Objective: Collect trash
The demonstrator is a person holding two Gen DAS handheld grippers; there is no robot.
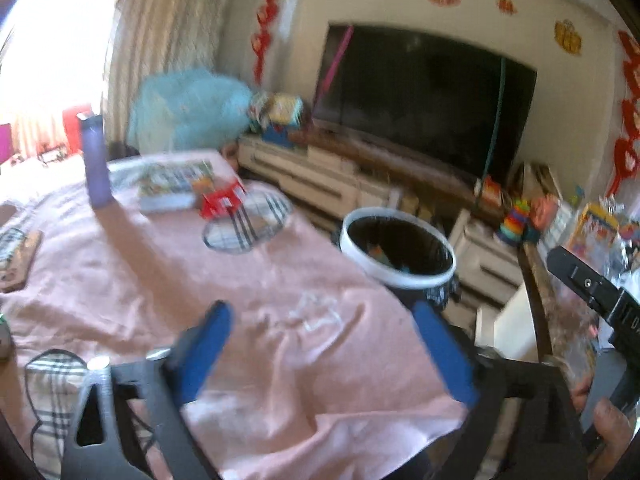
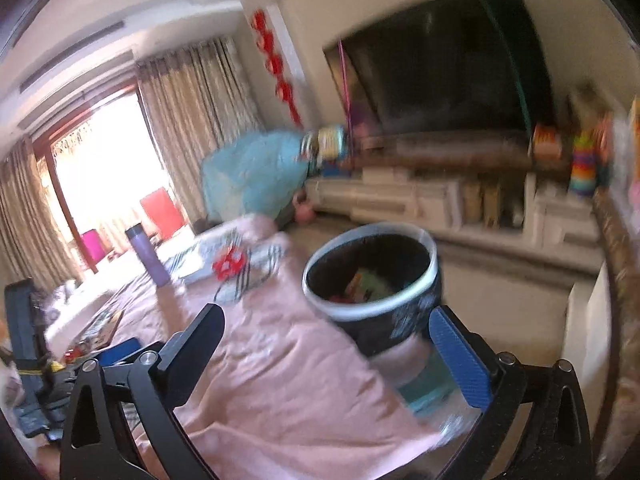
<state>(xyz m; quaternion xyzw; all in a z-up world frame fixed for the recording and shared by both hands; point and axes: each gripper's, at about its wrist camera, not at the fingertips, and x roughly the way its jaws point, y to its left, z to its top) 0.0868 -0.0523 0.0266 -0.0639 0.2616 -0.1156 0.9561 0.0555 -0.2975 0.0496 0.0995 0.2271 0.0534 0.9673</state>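
Observation:
A black trash bin with a white rim (image 1: 396,252) stands beside the pink-clothed table's right edge; it holds colourful scraps and also shows in the right wrist view (image 2: 376,280). A crumpled clear wrapper (image 1: 316,312) lies on the pink cloth (image 1: 160,264) just ahead of my left gripper (image 1: 320,316), which is open and empty. A red wrapper (image 1: 222,200) lies farther back on a plaid mat. My right gripper (image 2: 326,320) is open and empty, hovering at the table edge close to the bin. A clear bottle with a teal label (image 2: 436,392) lies below its right finger.
A purple bottle (image 1: 96,160) stands at the back left of the table beside a book (image 1: 168,184). A TV (image 1: 424,100) and a low white cabinet (image 1: 320,176) with toys lie beyond. A light blue bag (image 1: 188,108) sits by the curtains.

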